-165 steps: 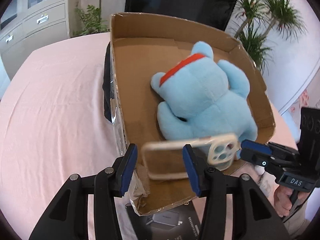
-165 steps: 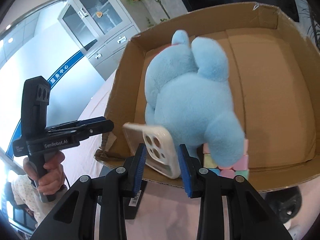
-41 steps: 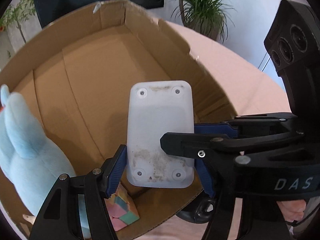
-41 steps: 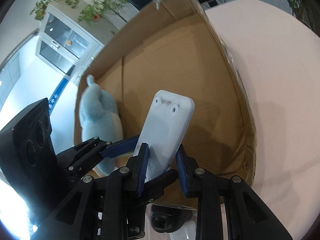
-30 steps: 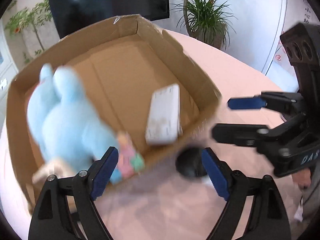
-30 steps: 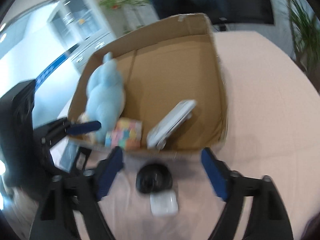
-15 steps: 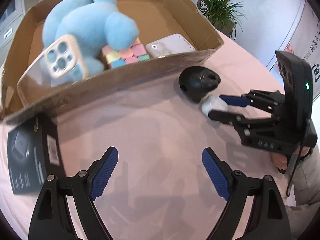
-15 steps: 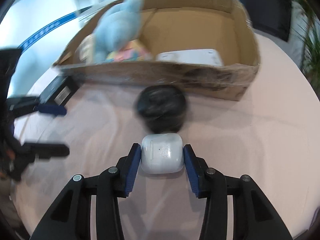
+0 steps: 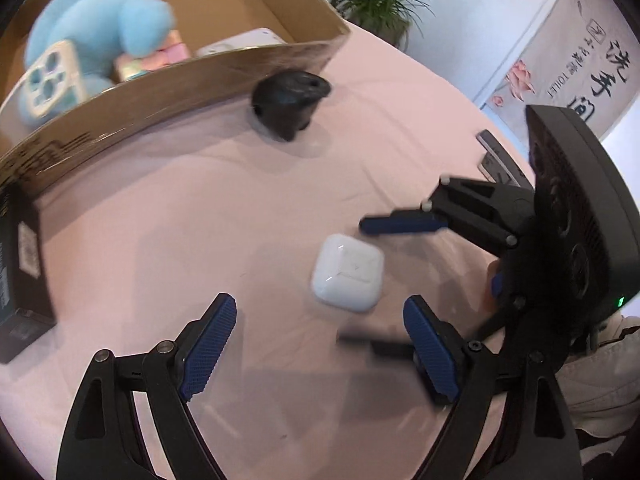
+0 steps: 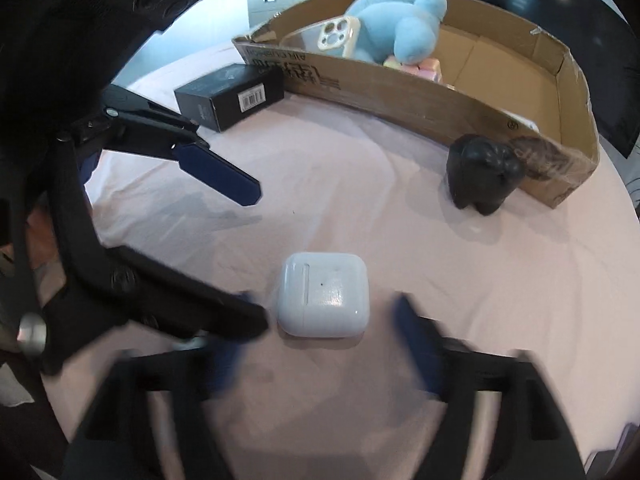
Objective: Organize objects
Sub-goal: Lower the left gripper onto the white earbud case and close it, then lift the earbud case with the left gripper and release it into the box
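Note:
A white earbud case (image 9: 347, 278) lies flat on the pink tablecloth; it also shows in the right wrist view (image 10: 323, 294). My right gripper (image 10: 320, 354) is open, its blurred jaws on either side of the case and apart from it. My left gripper (image 9: 320, 344) is open and empty just in front of the case. The cardboard box (image 10: 400, 80) holds a blue plush toy (image 10: 396, 24), a phone case (image 10: 338, 34), pastel cubes (image 10: 428, 66) and a white device (image 9: 240, 42).
A black tooth-shaped object (image 10: 482, 178) stands on the cloth against the box's near wall. A black retail box (image 10: 232, 94) lies at the box's left end. A remote-like object (image 9: 500, 160) sits at the table's far right edge.
My right gripper has opened and let go of the white earbud case, which now rests on the cloth. Both grippers have come closer together around the case.

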### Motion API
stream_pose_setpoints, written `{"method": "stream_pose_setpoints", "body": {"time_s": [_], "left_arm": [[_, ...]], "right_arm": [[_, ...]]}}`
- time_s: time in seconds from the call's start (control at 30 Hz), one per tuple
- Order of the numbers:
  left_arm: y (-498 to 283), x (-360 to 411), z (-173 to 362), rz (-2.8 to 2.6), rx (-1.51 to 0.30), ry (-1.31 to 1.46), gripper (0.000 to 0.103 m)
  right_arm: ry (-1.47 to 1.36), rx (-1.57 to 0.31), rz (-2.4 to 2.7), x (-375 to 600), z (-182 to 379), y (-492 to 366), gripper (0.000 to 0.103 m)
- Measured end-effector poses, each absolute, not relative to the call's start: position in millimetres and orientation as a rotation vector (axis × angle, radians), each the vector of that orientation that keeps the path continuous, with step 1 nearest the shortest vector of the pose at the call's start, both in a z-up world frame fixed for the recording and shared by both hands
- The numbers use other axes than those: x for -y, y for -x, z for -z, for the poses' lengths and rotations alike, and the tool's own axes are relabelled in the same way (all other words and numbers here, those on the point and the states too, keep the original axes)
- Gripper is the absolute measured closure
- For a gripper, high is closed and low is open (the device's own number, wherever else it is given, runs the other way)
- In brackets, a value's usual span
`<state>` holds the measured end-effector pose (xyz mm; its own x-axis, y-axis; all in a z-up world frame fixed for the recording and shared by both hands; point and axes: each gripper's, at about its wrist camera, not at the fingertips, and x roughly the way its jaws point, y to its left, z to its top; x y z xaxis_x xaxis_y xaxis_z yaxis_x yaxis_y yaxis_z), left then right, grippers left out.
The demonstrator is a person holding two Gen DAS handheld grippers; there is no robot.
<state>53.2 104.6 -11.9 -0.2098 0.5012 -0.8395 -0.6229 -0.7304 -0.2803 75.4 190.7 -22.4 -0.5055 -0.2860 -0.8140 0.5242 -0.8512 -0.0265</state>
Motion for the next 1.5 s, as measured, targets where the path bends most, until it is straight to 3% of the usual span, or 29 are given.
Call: {"method": "stream_pose_setpoints", "body": {"time_s": [0.27, 0.3, 0.33, 0.5, 0.67, 0.7, 0.77, 0.83, 0.87, 0.9, 1.43, 1.5], "left_arm": [[-61.4, -124.5, 21.5, -2.014, -0.271, 1.268, 0.016], [-59.9, -123.9, 21.9, -2.019, -0.259, 1.264, 0.012], [-60.9, -122.9, 22.9, -2.03, -0.25, 1.262, 0.002], [-69.0, -108.6, 29.7, -2.152, -0.161, 1.106, 0.001], [-76.5, -104.3, 31.4, -2.154, -0.185, 1.11, 0.001], [-78.8, -105.3, 30.6, -2.141, -0.199, 1.112, 0.003], [-80.0, -110.1, 25.3, -2.106, -0.223, 1.095, 0.018], [-74.6, -113.8, 21.8, -2.048, -0.225, 1.1, 0.051], [-74.1, -116.2, 19.6, -2.036, -0.229, 1.102, 0.057], [-73.0, -118.1, 18.4, -2.028, -0.239, 1.101, 0.061], [-68.2, -117.5, 17.8, -2.015, -0.213, 1.097, 0.061], [-69.4, -118.6, 13.9, -2.027, -0.227, 1.085, 0.061]], "right_arm": [[-1.205, -0.364, 2.361, -187.5, 27.8, -72.5, 0.0], [-1.205, -0.364, 2.36, -187.3, 28.0, -72.3, 0.0], [-1.204, -0.369, 2.359, -187.5, 28.1, -72.5, 0.0], [-1.208, -0.367, 2.372, -190.3, 27.8, -74.5, 0.0], [-1.186, -0.405, 2.399, -186.7, 25.5, -78.9, 0.003], [-1.16, -0.431, 2.404, -184.1, 23.7, -82.6, 0.012], [-1.123, -0.451, 2.392, -181.2, 21.1, -88.8, 0.025], [-1.119, -0.43, 2.387, -182.0, 19.8, -89.8, 0.04], [-1.122, -0.401, 2.375, -183.4, 19.2, -89.5, 0.05], [-1.127, -0.376, 2.364, -184.6, 19.1, -89.3, 0.052], [-1.126, -0.375, 2.371, -184.4, 18.5, -90.5, 0.054], [-1.119, -0.399, 2.389, -183.6, 17.6, -91.3, 0.062]]}}
